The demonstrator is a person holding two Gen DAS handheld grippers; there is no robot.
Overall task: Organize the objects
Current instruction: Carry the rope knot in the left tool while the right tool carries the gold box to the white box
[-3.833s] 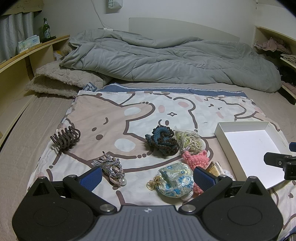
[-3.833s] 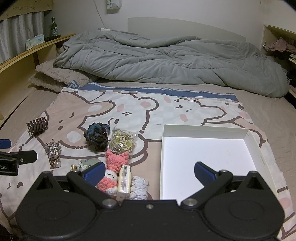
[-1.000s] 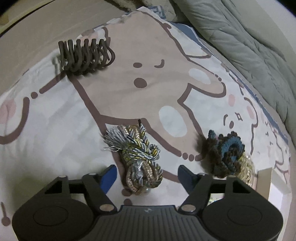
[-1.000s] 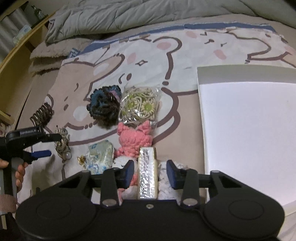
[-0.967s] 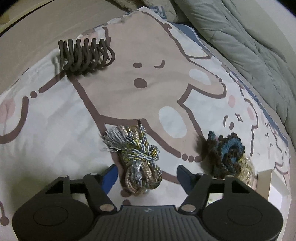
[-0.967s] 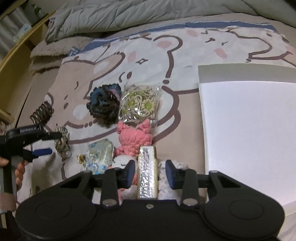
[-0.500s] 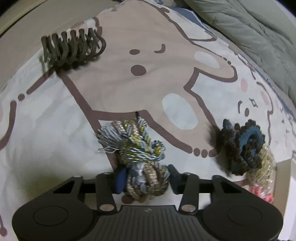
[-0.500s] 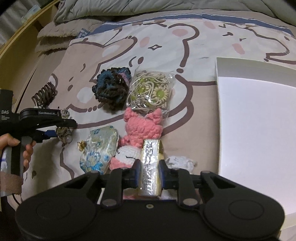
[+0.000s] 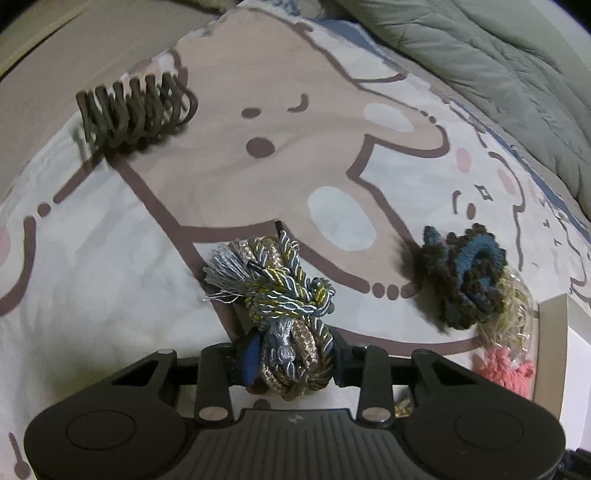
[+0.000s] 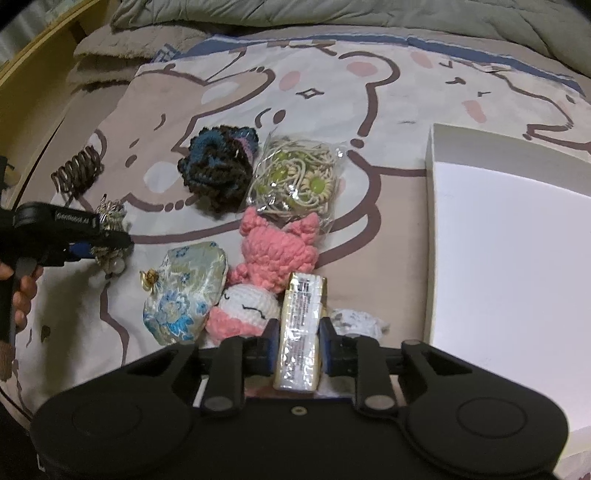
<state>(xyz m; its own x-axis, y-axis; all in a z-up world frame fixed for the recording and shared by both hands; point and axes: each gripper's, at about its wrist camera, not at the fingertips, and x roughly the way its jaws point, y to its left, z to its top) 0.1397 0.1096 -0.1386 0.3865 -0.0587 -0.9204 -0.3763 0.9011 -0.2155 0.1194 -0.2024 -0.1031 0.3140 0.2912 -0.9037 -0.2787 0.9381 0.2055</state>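
Note:
My left gripper [image 9: 293, 356] is shut on a knotted bundle of gold, blue and grey braided cord [image 9: 284, 295] that lies on the cartoon-print blanket [image 9: 229, 177]. The same gripper [image 10: 110, 242] and cord [image 10: 110, 214] show at the left of the right wrist view. My right gripper [image 10: 297, 341] is shut on a gold, foil-wrapped rectangular packet [image 10: 301, 321], which points forward between the jaws. An open white box [image 10: 517, 258] lies to the right of it.
A brown claw hair clip [image 9: 135, 107] lies far left. A dark blue crocheted scrunchie [image 10: 218, 168], a clear bag of hair ties [image 10: 299, 181], a pink crocheted toy [image 10: 273, 254] and a floral pouch [image 10: 188, 291] sit mid-blanket. A grey duvet [image 10: 332, 14] is behind.
Both grippers have closed: the left on the cord bundle, the right on the gold packet. Both moved forward and down toward the items.

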